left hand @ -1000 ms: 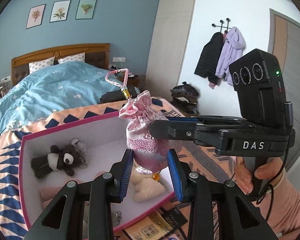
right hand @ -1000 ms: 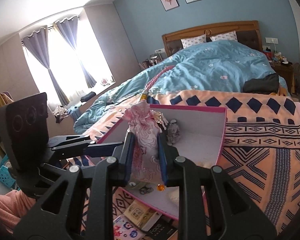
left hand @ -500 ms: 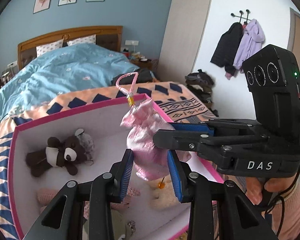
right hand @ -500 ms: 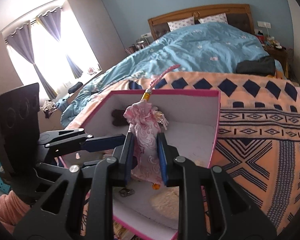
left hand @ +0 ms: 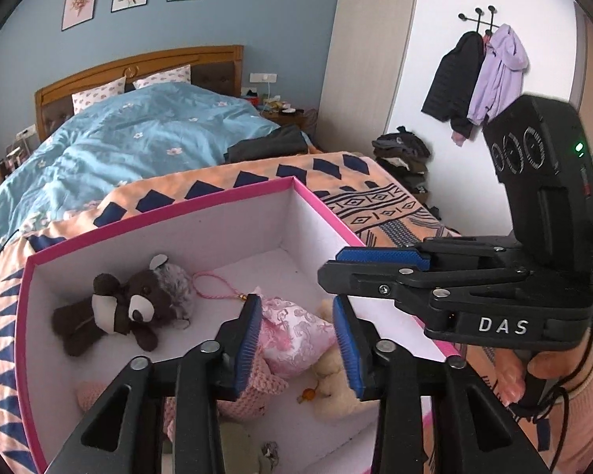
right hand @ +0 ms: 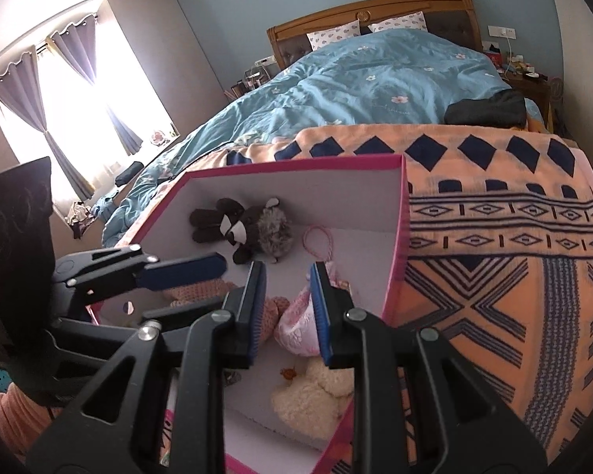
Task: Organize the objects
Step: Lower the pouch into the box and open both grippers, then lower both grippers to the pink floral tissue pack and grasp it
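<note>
My left claw (left hand: 296, 339) is opening over the pink pouch (left hand: 296, 335), which lies inside the pink-rimmed box (left hand: 158, 217). My right claw (right hand: 288, 308) shows a gap, gripping nothing. The box sits on a patterned blanket (right hand: 494, 256) across the blue-quilted bed (left hand: 138, 138).

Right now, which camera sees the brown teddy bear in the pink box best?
The left wrist view: the brown teddy bear lies fully in sight against the pink box wall, face and limbs clear. In the right wrist view the bear is smaller and farther off, its face harder to make out.
</note>
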Motion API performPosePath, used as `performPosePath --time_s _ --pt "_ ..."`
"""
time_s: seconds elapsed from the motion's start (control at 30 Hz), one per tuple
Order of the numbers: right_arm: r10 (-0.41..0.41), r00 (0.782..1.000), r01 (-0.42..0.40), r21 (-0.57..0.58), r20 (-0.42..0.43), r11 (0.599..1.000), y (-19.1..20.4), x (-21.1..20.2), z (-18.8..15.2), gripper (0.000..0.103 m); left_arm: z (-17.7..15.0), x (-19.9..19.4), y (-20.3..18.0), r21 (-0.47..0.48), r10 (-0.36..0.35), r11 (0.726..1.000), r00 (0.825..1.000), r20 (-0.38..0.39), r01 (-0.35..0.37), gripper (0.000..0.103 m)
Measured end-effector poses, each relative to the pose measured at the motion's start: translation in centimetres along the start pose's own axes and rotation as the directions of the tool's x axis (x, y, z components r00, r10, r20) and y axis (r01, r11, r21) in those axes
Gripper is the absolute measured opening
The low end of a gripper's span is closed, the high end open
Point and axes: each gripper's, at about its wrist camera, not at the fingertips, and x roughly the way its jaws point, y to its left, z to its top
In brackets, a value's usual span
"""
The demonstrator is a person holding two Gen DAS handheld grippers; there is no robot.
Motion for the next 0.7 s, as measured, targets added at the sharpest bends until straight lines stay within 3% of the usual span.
performPosePath --time_s 0.2,0.5,0.7 --pt "0.045 0.998 -0.045 -0.009 0.042 0.999 0.8 -2.2 -1.4 0.032 -1.1 -2.9 -0.6 0.015 0.007 1.000 0.997 0.074 -0.008 0.063" --pt "0.118 0.985 -0.112 -0.058 0.128 0.992 3.1 -7.8 -5.4 0.045 -4.5 -8.7 -2.6 0.051 -0.029 0.999 0.982 0.187 0.020 0.074" --pt "0.150 0.984 -0.142 -0.080 0.100 0.987 4.4 -9.2 -9.3 0.048 -8.1 -10.7 -3.6 0.058 -0.048 0.998 0.981 0.187 0.037 0.076"
